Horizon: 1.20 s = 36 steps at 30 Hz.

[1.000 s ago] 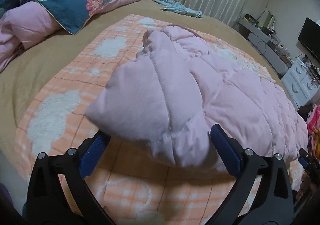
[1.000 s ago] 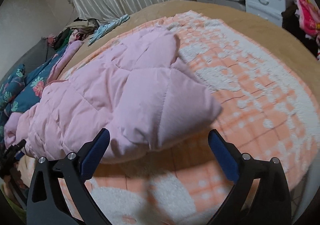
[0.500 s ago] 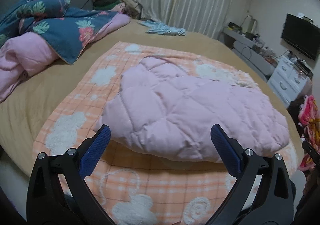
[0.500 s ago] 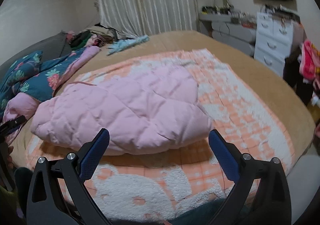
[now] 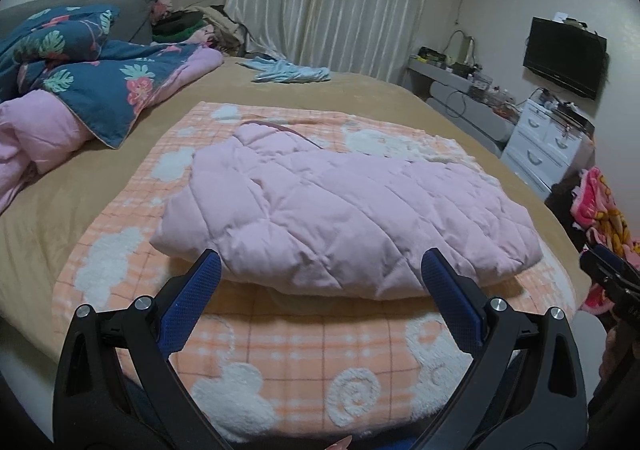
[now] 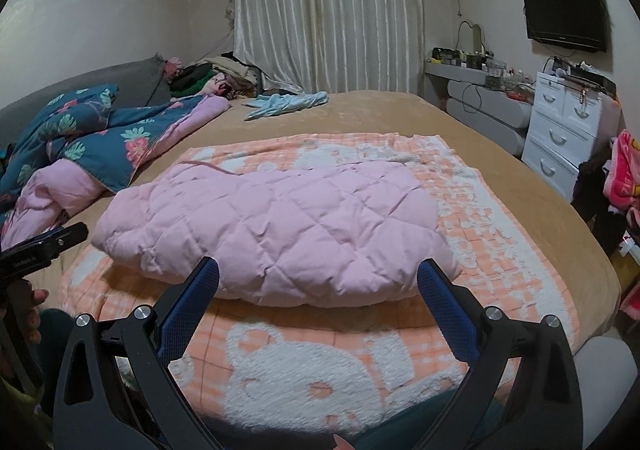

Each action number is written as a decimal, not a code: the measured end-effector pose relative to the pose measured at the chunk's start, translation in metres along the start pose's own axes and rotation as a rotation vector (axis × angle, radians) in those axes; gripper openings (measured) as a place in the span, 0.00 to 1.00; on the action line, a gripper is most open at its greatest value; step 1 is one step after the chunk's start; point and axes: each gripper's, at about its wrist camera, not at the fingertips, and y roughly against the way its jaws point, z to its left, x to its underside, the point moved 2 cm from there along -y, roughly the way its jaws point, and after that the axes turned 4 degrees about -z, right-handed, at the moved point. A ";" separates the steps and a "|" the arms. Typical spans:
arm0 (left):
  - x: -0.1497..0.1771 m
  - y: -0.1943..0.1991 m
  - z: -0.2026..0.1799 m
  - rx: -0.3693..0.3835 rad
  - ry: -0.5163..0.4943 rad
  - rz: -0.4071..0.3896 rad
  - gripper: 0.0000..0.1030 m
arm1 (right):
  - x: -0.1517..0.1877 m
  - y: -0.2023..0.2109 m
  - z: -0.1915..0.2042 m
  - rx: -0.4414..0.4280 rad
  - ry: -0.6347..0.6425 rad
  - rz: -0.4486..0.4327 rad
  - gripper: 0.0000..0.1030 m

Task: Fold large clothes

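quilted pink coat [image 5: 344, 209] folded, puffy | fleecy checked blanket [image 5: 280, 350] | both jaws spread, empty

floral duvet [image 5: 92, 89] left; tv [image 6: 564, 15] on wall.

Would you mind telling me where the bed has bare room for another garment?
Free: the tan sheet between the blue garment and checked blanket, and its right side. Crowded: the pink jacket fills the blanket; the floral quilt takes the left.
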 end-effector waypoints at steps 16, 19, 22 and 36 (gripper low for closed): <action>0.025 -0.004 -0.023 0.042 -0.061 0.050 0.91 | 0.029 -0.011 0.034 -0.059 0.045 0.070 0.96; 0.025 -0.003 -0.024 0.043 -0.059 0.051 0.91 | 0.031 -0.012 0.034 -0.061 0.044 0.075 0.96; 0.026 -0.003 -0.026 0.039 -0.066 0.051 0.91 | 0.030 -0.012 0.033 -0.055 0.041 0.074 0.96; 0.027 -0.002 -0.028 0.030 -0.061 0.050 0.91 | 0.030 -0.012 0.031 -0.060 0.037 0.077 0.96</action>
